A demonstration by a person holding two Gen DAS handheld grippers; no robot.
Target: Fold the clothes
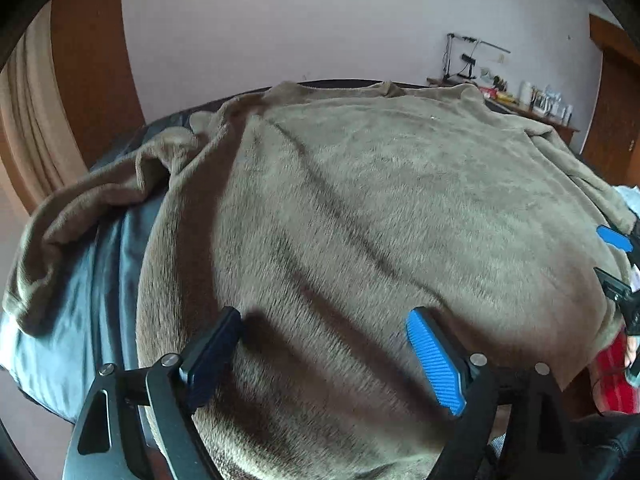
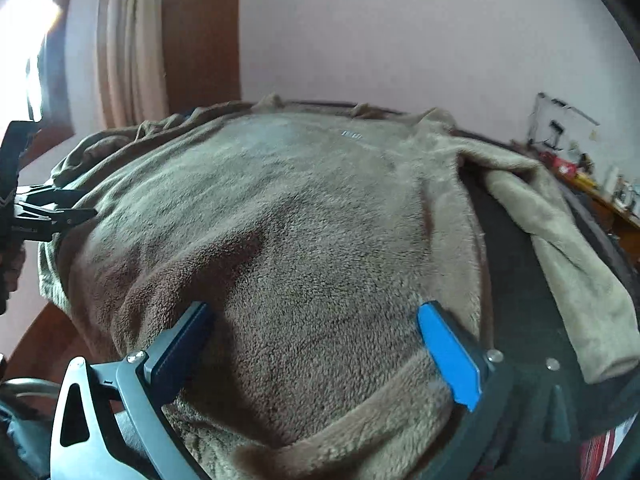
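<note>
- Lying spread across the frame's centre, a brown fleece sweater (image 1: 360,208) is covering a dark table (image 1: 92,280).
- Hovering over its lower hem, the left claw (image 1: 324,356) and right claw (image 2: 316,348) are gaping apart, gripping nothing.

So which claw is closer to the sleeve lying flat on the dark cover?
Right. The right claw is beside that sleeve; the left claw is over the far hem side.

Sweater (image 1: 360,208): olive fleece, spread flat, one sleeve (image 1: 92,204) crumpled off to the left.
Cover (image 1: 92,280): blue-grey sheet under the sweater.
Left gripper (image 1: 324,356): jaws wide apart over the near hem, nothing between the pads (blue pad right, dark pad left).
Right gripper (image 1: 618,264): only its tip shows at the right edge.
Shelf (image 1: 532,108): small clutter, far right by the wall.
</note>
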